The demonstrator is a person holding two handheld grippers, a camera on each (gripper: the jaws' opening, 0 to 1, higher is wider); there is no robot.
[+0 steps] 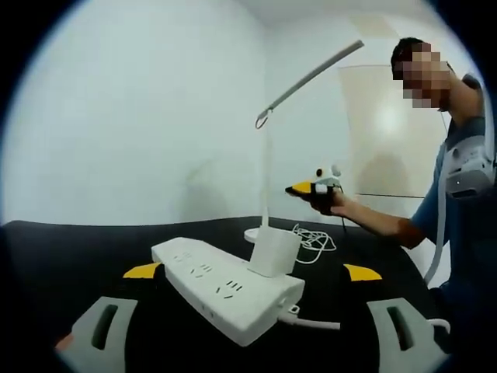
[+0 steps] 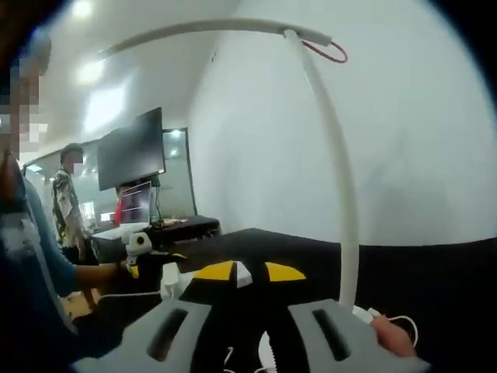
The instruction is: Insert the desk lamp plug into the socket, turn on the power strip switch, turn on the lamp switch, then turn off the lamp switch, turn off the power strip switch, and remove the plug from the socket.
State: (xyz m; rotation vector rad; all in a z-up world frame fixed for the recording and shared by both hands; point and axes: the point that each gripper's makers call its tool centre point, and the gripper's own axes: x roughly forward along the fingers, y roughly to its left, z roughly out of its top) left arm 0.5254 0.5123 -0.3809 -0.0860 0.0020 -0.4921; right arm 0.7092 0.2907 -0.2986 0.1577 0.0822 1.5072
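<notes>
With the plug [image 1: 273, 252] seated in the power strip [image 1: 227, 289] between my wide-open, empty left gripper [image 1: 252, 272], my nearly closed, empty right gripper [image 2: 247, 273] nears the lamp [image 2: 342, 202] base, probably for its switch.

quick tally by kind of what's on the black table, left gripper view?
Power strip: 1
Plug adapter seated in the strip: 1
Desk lamp: 1
Coiled white cord: 1
Total: 4
</notes>
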